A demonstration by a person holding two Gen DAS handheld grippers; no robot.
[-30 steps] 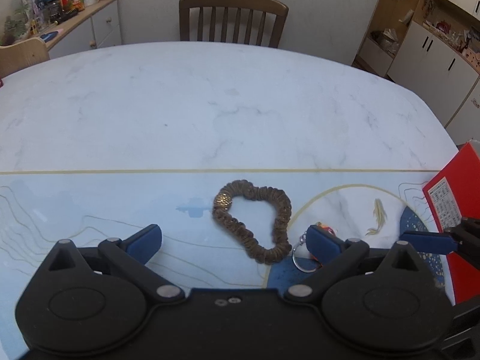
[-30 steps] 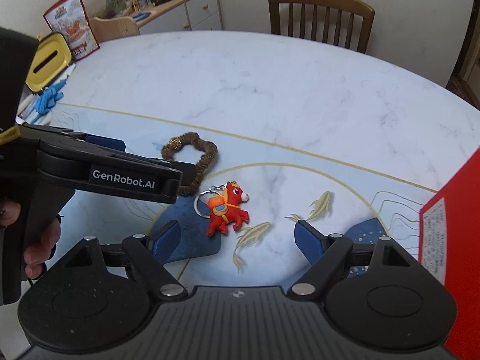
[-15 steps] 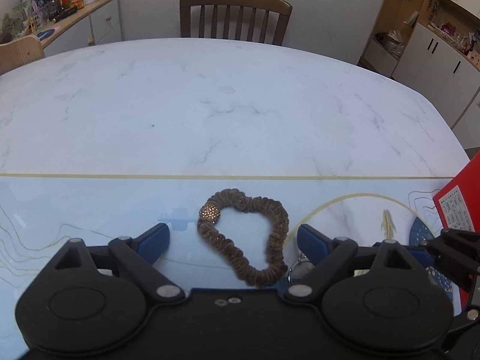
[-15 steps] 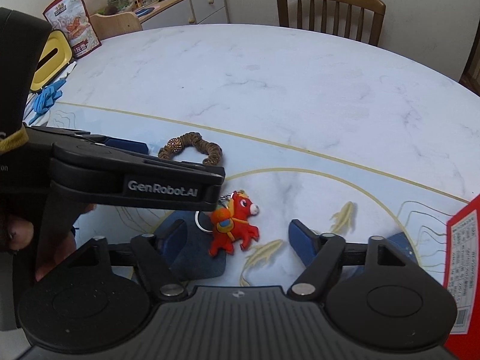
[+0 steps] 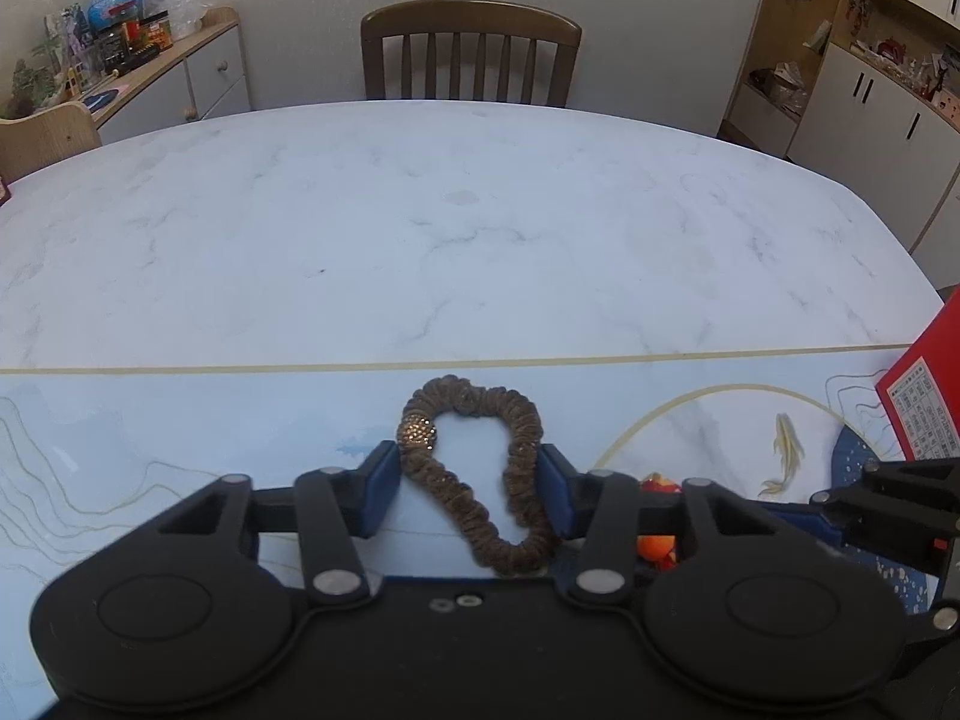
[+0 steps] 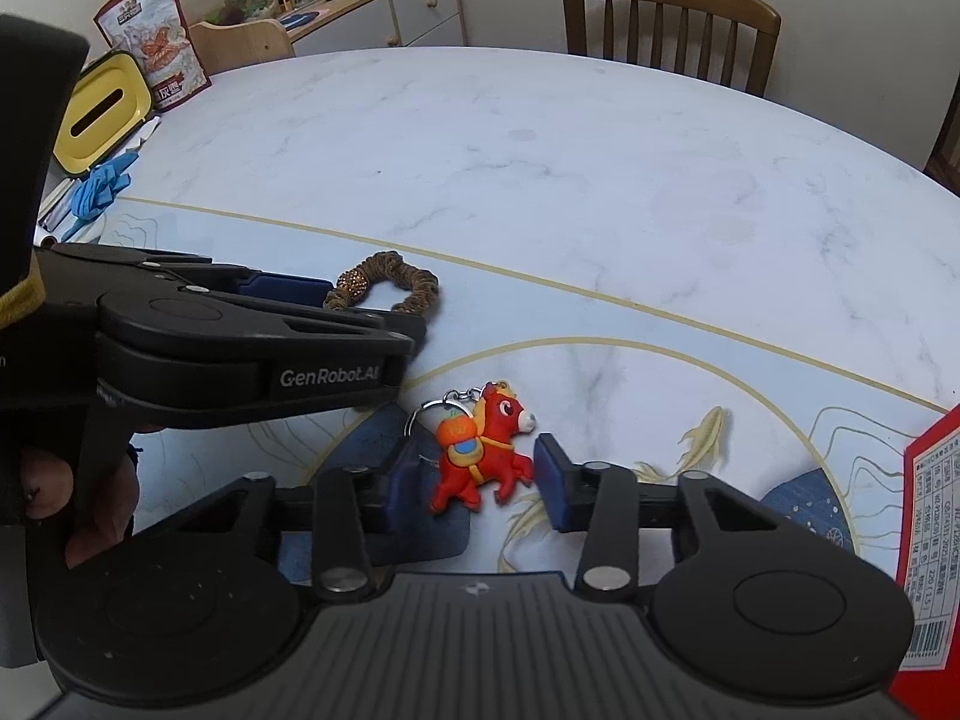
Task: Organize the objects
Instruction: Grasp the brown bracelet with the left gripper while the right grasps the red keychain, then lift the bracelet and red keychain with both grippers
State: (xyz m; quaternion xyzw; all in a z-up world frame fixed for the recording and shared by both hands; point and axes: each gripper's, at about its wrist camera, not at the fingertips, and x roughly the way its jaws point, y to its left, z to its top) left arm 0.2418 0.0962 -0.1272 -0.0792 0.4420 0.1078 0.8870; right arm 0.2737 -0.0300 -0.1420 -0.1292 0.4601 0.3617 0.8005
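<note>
Between the blue pads of the left gripper (image 5: 468, 489) on the patterned mat lies the brown scrunchie (image 5: 480, 468) — soft, light, easily squashed, best pinched across both strands — while the right gripper (image 6: 477, 483) brackets the rubbery red horse keychain (image 6: 483, 450), both grippers' fingers spread, neither clamped.

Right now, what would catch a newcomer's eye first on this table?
A red toy horse keyring lies between the right claw's open blue tips. Just left of it, a brown hair tie sits inside the left claw. A red box stands at the far right.
</note>
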